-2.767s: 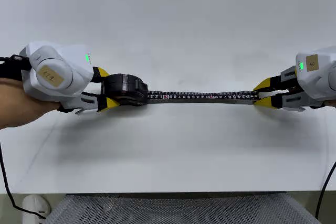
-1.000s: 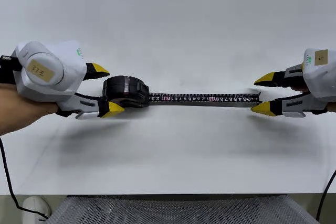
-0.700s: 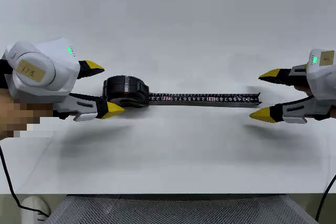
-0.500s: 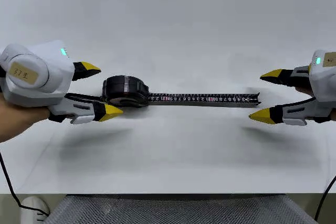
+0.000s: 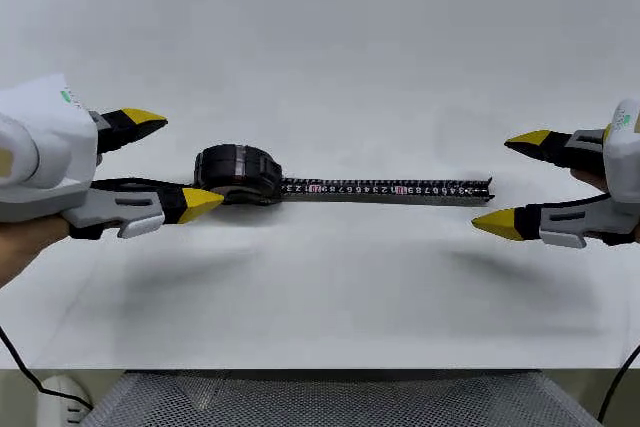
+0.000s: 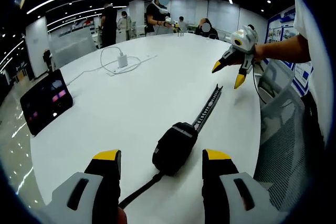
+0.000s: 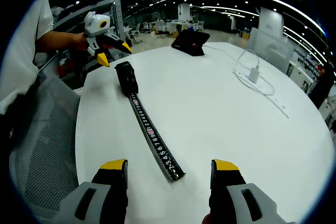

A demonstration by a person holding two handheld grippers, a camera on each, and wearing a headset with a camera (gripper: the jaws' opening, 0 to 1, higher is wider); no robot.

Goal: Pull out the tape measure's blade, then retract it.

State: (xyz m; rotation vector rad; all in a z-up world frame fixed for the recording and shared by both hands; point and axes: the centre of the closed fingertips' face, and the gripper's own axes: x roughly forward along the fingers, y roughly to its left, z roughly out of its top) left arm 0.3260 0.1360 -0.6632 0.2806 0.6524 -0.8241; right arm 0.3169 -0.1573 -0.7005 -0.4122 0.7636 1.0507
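The black tape measure case (image 5: 237, 174) lies on the white table with its blade (image 5: 385, 188) pulled out flat to the right, its end hook (image 5: 489, 186) free. My left gripper (image 5: 168, 162) stands open just left of the case, not touching it. In the left gripper view the case (image 6: 175, 147) lies ahead between the yellow fingertips (image 6: 106, 155), with a black strap trailing toward me. My right gripper (image 5: 513, 181) is open a short way right of the blade's end. The blade (image 7: 155, 142) ends just ahead of it in the right gripper view, the case (image 7: 126, 76) far off.
A dark tablet (image 6: 44, 99) stands on the table's far side, also seen as the tablet (image 7: 192, 41). A white charger with its cable (image 6: 122, 61) lies beyond the tape. A mesh chair (image 5: 330, 399) sits below the table's near edge. Several people stand in the background.
Both grippers were shut, the left on the case and the right on the blade's end. They have let go, opened, and backed away outward. The tape now lies flat on the table.
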